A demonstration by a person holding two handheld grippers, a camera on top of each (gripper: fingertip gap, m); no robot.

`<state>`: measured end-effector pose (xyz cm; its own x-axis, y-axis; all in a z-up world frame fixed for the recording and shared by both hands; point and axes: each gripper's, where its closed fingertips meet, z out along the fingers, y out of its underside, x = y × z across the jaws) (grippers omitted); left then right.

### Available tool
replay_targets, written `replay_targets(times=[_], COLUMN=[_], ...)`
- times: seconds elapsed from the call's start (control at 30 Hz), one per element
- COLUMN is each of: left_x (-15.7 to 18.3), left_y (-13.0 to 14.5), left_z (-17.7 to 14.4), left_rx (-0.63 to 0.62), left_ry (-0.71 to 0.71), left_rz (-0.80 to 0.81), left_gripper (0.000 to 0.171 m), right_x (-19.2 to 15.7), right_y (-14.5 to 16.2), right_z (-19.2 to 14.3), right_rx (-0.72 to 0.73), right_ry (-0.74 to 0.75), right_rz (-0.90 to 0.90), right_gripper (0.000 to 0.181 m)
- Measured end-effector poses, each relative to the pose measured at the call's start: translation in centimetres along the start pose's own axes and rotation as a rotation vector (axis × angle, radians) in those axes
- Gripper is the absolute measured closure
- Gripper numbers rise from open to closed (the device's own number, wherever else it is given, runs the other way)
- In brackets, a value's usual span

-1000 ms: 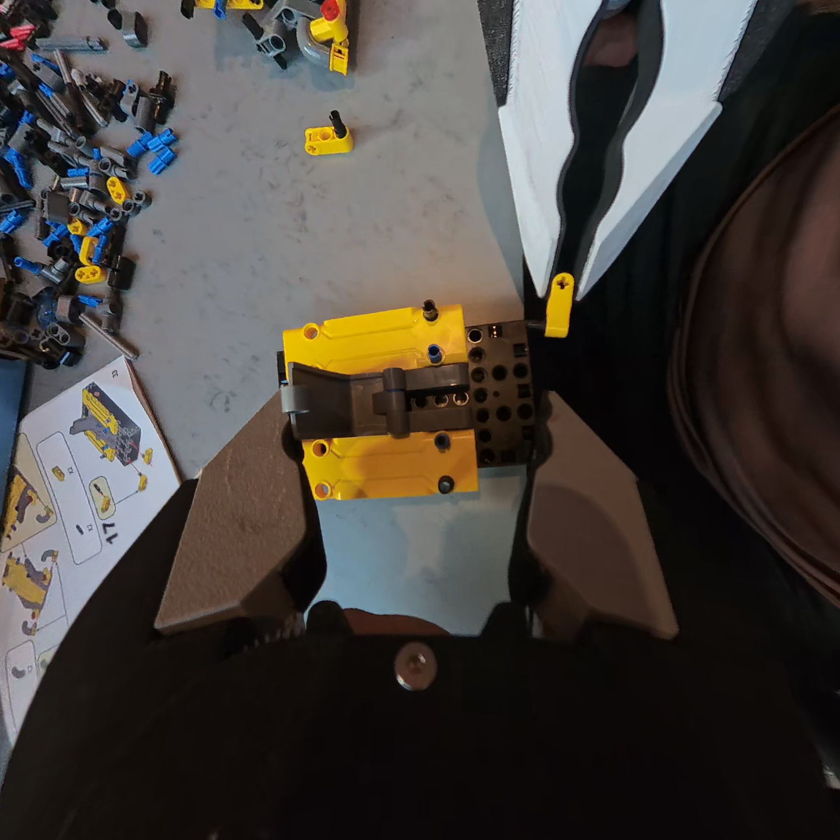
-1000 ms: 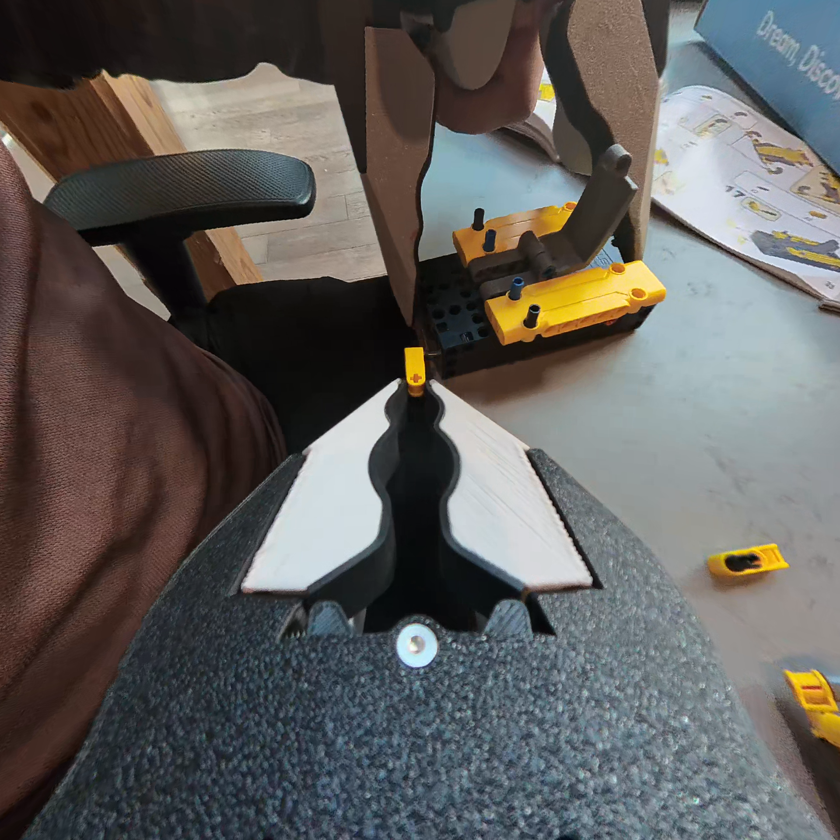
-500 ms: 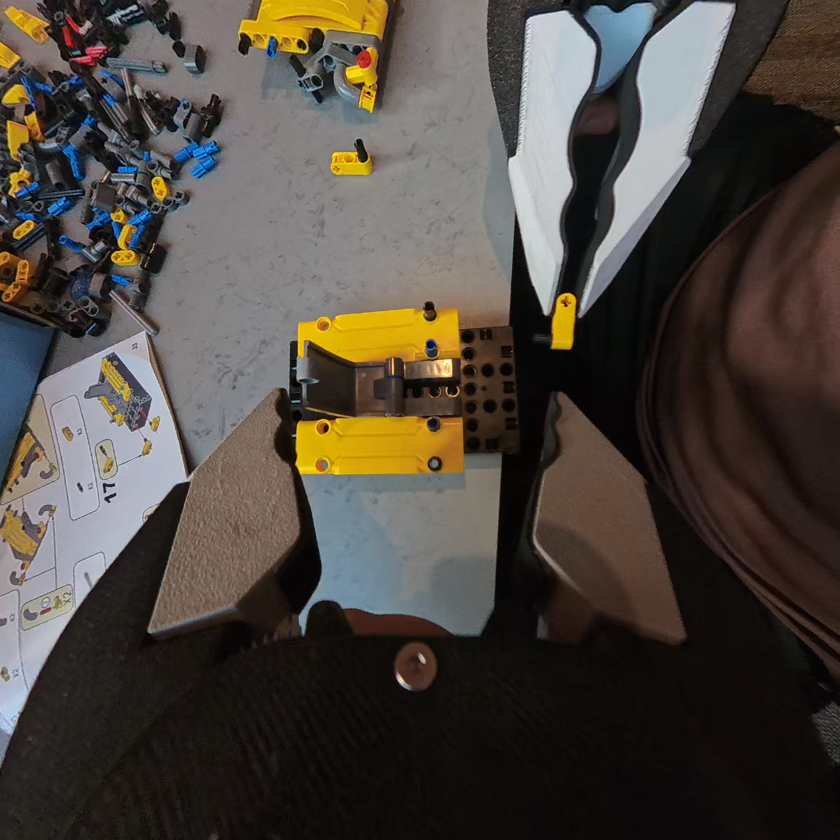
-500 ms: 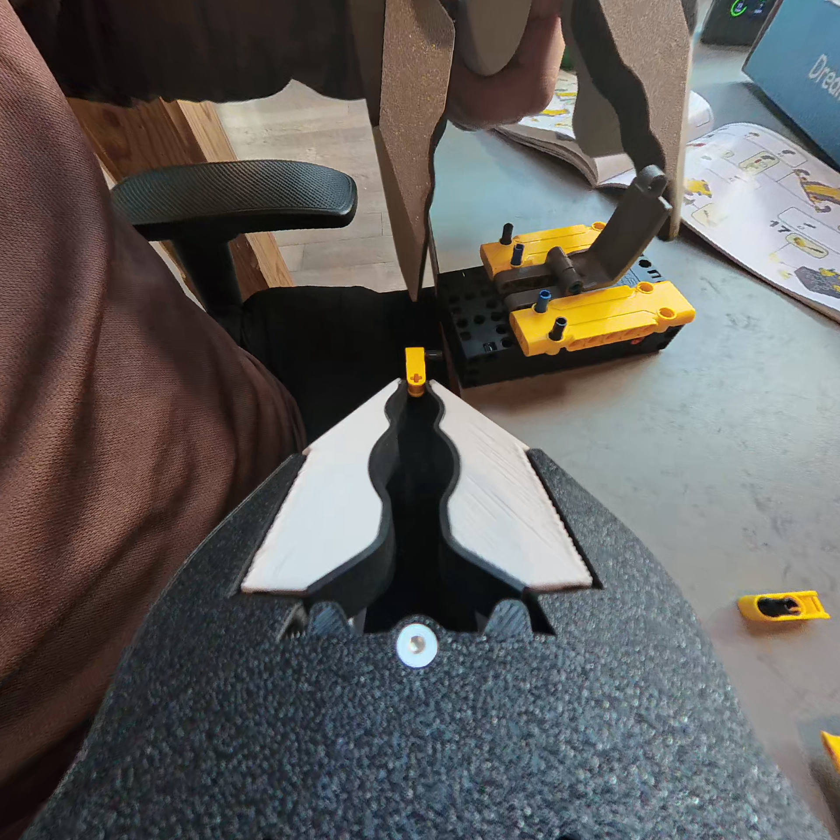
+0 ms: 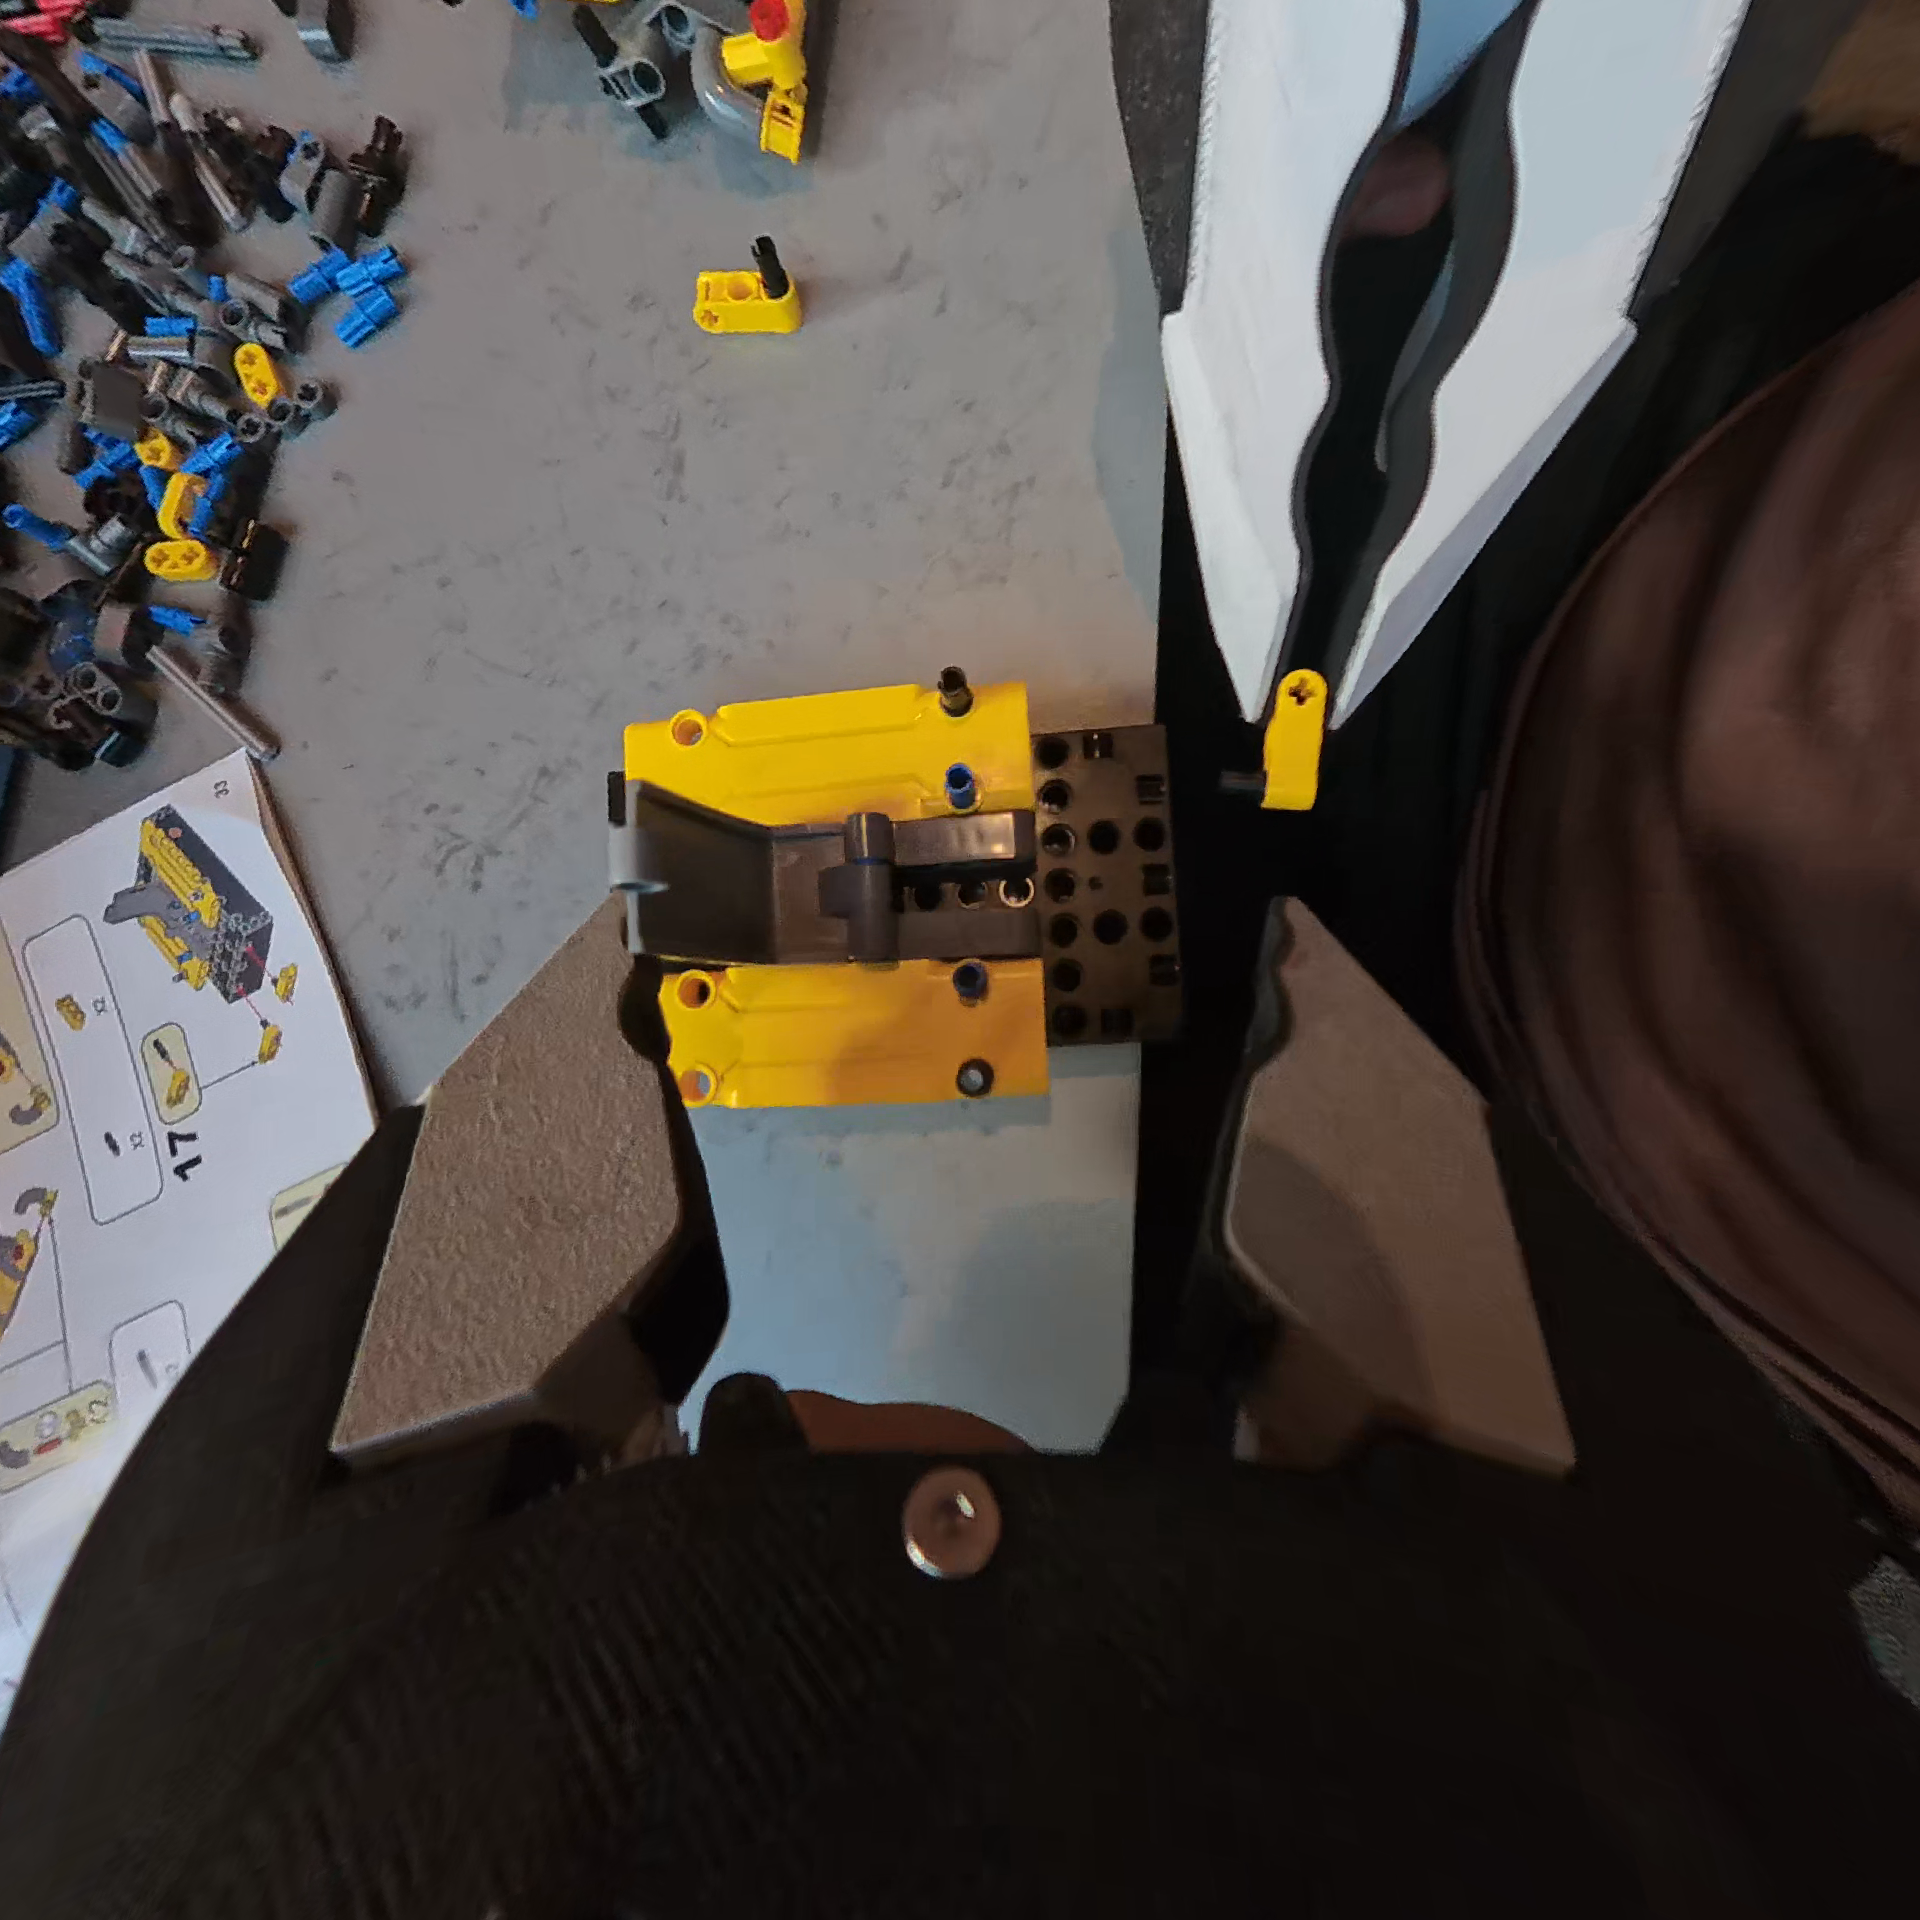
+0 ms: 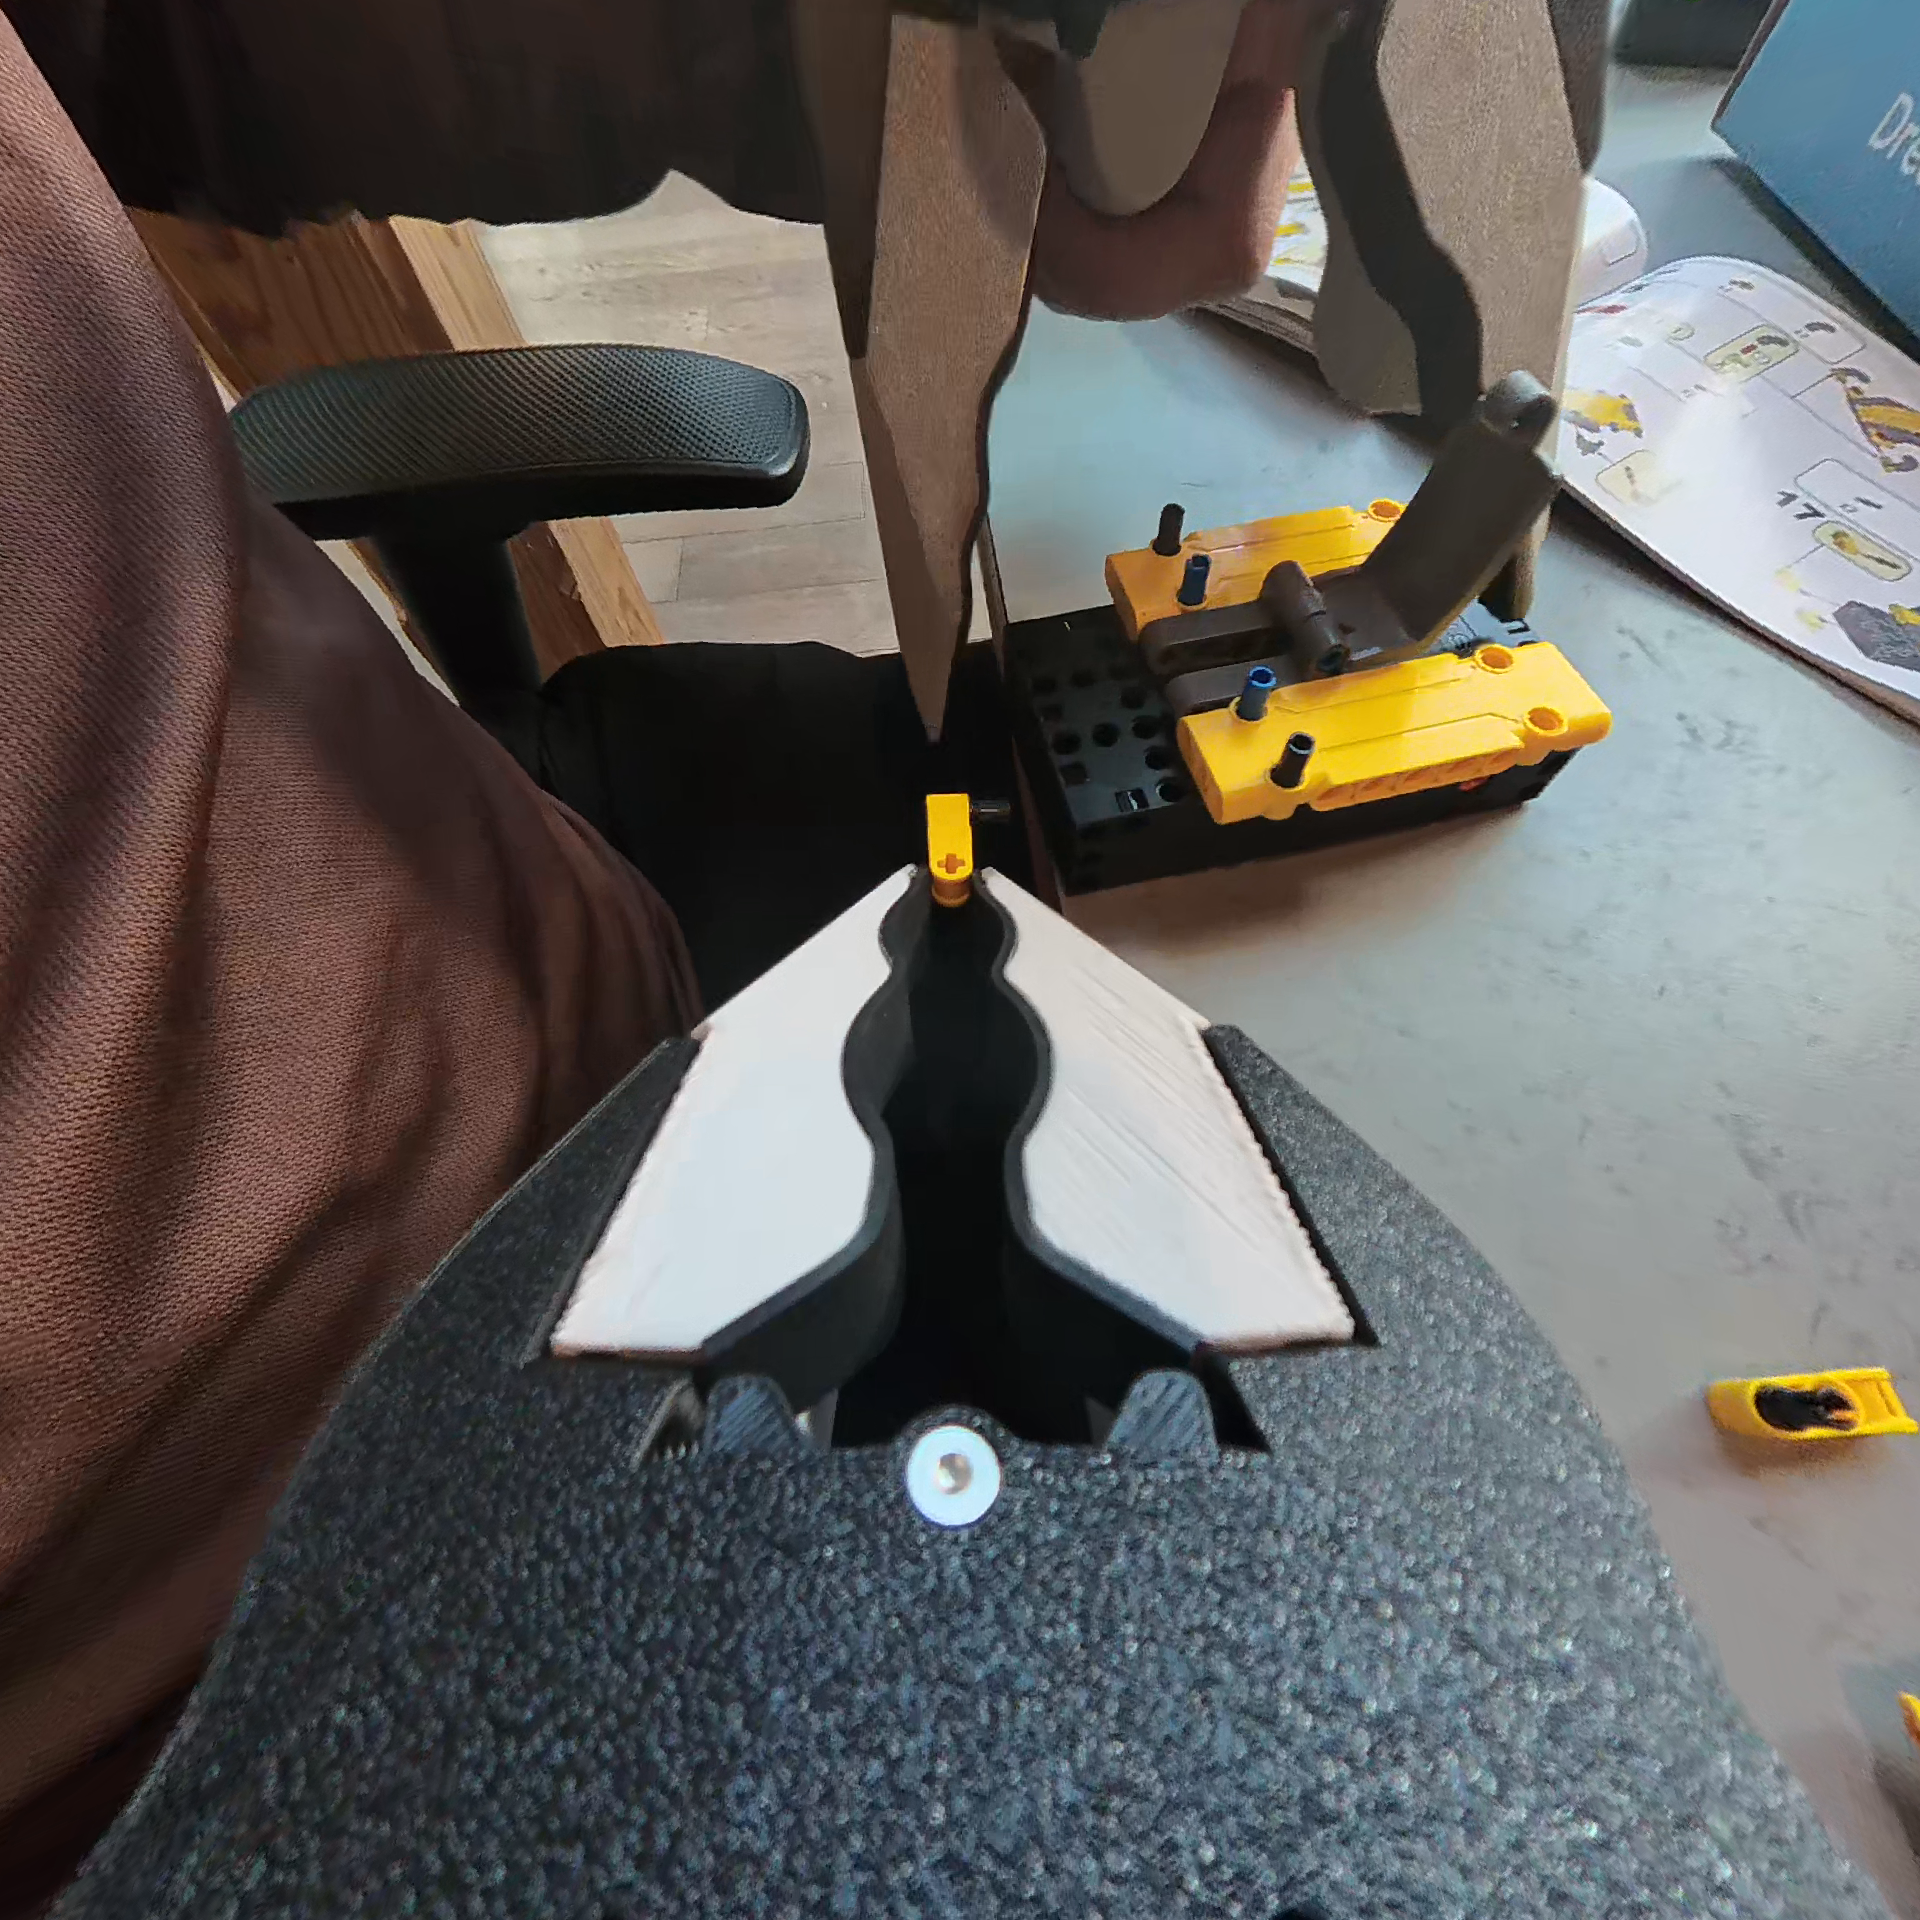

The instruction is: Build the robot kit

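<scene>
A yellow and black brick assembly [image 5: 831,769] with a grey lever [image 5: 727,894] lies at the grey table's edge. My left gripper [image 5: 951,925] is open, and its brown fingers [image 5: 520,1195] straddle the assembly. The left fingertip is by the lever end. The right fingertip stands just off the black end. My right gripper [image 6: 948,883] has white fingers [image 6: 748,1164] and is shut on a small yellow connector [image 6: 948,852] with a black pin. It holds the connector just off the assembly's black end [image 6: 1081,769]. The connector also shows in the left wrist view [image 5: 1291,748].
A pile of loose blue, black and yellow parts [image 5: 156,416] and an open instruction booklet [image 5: 156,1091] lie to the left. A small yellow piece with a pin [image 5: 746,296] lies beyond the assembly. A chair armrest [image 6: 520,426], a blue box [image 6: 1829,135] and a yellow piece [image 6: 1808,1403] show in the right wrist view. Both grippers' tips are roughly 15 cm from the yellow piece [image 6: 1808,1403]. It turns up in the left wrist view [image 5: 749,298] as well.
My left gripper lifted away from the assembly, then came back down around it. My right gripper still holds the yellow connector beside the black end.
</scene>
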<state>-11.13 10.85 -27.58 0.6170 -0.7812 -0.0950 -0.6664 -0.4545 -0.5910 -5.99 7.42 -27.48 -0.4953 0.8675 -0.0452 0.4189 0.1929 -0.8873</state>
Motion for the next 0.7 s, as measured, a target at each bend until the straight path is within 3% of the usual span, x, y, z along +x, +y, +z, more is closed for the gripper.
replay_targets(times=[0.17,0.7], left_x=[-0.4,-0.2], left_y=[-0.3,-1.1], left_z=[0.4,1.4], left_rx=[-0.003,-0.008], left_ry=[0.002,0.02], left_rz=[0.008,0.041], left_gripper=[0.067,0.057], right_x=[0.5,1.0], right_y=[0.1,0.1], right_z=[0.0,0.1], right_rx=[-0.013,-0.014], right_ry=[0.037,0.059], right_rz=[-0.014,-0.017], right_gripper=[0.178,0.178])
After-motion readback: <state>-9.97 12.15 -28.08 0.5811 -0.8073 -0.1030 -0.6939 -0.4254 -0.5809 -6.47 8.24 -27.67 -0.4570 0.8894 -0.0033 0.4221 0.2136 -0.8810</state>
